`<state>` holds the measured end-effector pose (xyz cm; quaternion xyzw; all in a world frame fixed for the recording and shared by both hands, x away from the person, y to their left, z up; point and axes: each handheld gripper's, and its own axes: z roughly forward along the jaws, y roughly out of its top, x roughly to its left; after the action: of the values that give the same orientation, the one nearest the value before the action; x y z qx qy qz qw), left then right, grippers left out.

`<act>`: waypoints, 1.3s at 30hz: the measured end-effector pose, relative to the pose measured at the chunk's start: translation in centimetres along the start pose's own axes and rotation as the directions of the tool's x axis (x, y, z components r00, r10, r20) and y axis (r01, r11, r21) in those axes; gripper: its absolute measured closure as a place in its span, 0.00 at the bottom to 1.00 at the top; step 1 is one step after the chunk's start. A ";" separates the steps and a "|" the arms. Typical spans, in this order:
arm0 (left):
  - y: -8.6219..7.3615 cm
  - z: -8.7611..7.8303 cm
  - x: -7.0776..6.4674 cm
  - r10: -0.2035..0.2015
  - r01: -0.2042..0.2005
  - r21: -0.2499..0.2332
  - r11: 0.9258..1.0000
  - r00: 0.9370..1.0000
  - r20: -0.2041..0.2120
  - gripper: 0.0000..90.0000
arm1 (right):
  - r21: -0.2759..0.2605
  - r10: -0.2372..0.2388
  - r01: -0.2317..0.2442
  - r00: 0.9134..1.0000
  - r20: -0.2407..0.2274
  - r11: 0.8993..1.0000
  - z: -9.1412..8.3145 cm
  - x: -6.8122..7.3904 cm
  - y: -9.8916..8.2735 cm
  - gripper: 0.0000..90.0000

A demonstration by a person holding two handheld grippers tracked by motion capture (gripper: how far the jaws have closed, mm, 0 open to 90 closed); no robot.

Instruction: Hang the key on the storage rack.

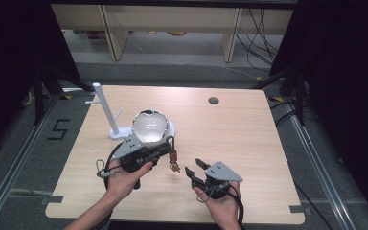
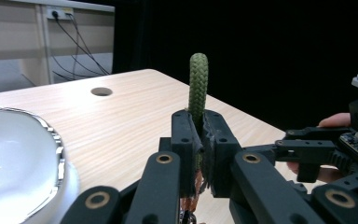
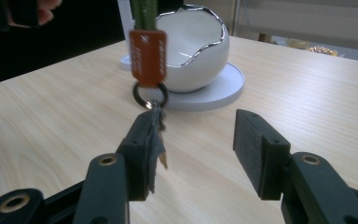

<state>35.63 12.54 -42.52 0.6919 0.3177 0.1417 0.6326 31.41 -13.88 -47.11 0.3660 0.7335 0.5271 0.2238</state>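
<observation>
the left gripper [image 2: 200, 140] pinches the green braided strap [image 2: 198, 84] of a keychain, holding it above the table [image 1: 249, 139] just beside the white egg-shaped bowl [image 1: 149, 127], toward the near edge. the right gripper [image 3: 193, 144] stands spread, free of the orange tag [image 3: 147, 58]. judged: keychain lifted; placement remains, possibly on the white hook stand [image 1: 104, 108].

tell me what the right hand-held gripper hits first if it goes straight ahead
Probably the keychain hanging just ahead of the open right hand-held gripper, by its left jaw; behind that, the white bowl. Depth is hard to judge.
</observation>
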 end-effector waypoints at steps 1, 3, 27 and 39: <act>0.1 -0.5 0.2 0.002 -0.002 0.002 1.000 1.000 -0.016 0.93 | 0.016 -0.012 0.012 1.000 0.006 1.000 -0.2 -0.2 -0.1 0.57; 0.2 -0.7 0.4 0.005 -0.005 0.001 1.000 1.000 -0.022 0.93 | 0.013 -0.012 0.012 1.000 0.009 1.000 -0.2 -0.3 -0.2 0.57; 0.1 -5.4 2.6 0.028 -0.027 0.006 1.000 0.988 -0.150 0.93 | 0.043 0.031 -0.034 0.998 0.055 0.999 -1.3 -1.4 -1.3 0.57; 0.1 -7.1 3.7 0.040 -0.039 0.010 0.999 0.978 -0.203 0.93 | 0.033 -0.001 -0.001 0.998 0.069 0.999 -1.7 -2.0 -1.7 0.57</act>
<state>34.26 20.41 -42.05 0.6818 0.3673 0.2231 0.5920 31.00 -16.77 -48.24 0.3877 0.7340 0.5021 0.2427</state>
